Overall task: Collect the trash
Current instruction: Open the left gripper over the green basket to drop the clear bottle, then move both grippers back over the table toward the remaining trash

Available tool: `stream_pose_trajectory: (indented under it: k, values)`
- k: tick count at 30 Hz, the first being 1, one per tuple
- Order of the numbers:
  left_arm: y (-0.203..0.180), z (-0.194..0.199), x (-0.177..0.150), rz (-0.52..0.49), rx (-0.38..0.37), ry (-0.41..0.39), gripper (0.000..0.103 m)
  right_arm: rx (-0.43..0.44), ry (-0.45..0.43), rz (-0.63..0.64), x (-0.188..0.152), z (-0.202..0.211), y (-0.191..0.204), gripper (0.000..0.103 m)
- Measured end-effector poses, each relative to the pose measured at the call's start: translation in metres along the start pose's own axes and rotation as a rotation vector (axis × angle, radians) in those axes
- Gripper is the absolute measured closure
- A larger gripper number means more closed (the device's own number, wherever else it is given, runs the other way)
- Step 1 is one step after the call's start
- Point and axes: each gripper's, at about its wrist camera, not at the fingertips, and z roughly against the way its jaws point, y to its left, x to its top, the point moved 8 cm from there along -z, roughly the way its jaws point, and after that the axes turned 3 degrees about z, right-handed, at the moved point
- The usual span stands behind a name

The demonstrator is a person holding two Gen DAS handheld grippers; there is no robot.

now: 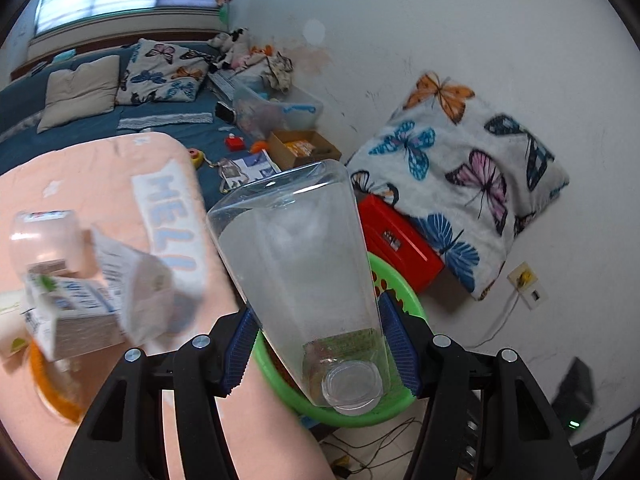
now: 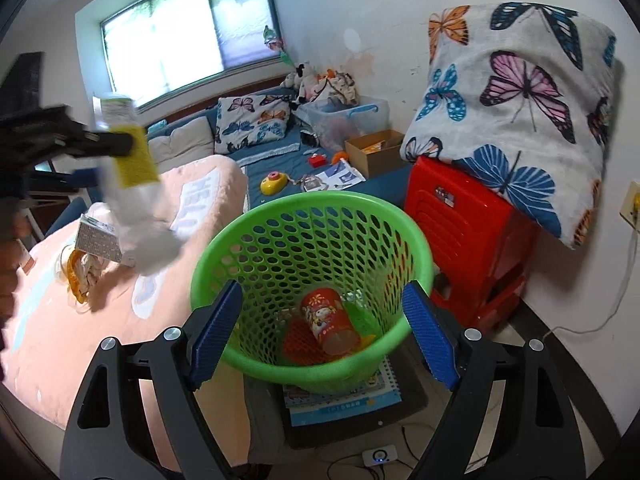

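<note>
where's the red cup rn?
Right wrist view: the red cup lies on its side at the bottom of the green basket, which stands beside the red stool.

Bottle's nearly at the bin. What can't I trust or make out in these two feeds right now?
- Left wrist view: most of the green basket hidden behind the clear bottle in the left hand-held gripper.
- Left wrist view: cartons on the pink blanket motion-blurred, print unreadable.
- Right wrist view: same bottle blurred; basket floor partly hidden under the red can.
</note>
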Motion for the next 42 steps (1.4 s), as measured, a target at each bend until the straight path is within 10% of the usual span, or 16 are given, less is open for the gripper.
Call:
stream_pose_trajectory:
  k: [15,25,42]
  values:
    - [-0.011,-0.059,-0.030,-0.069,0.034,0.074,0.036,0.021,0.013,-0.054,-0.021,0.006,-0.009,0.021]
    - [0.009,-0.003,-0.032,-0.089,0.049,-0.015,0.031,0.063,0.001,-0.012,-0.011,0.011,0.016,0.021]
    - [0.147,0.110,-0.055,0.062,0.246,-0.155,0.028,0.229,0.001,0.120,0.017,-0.006,0.121,0.021]
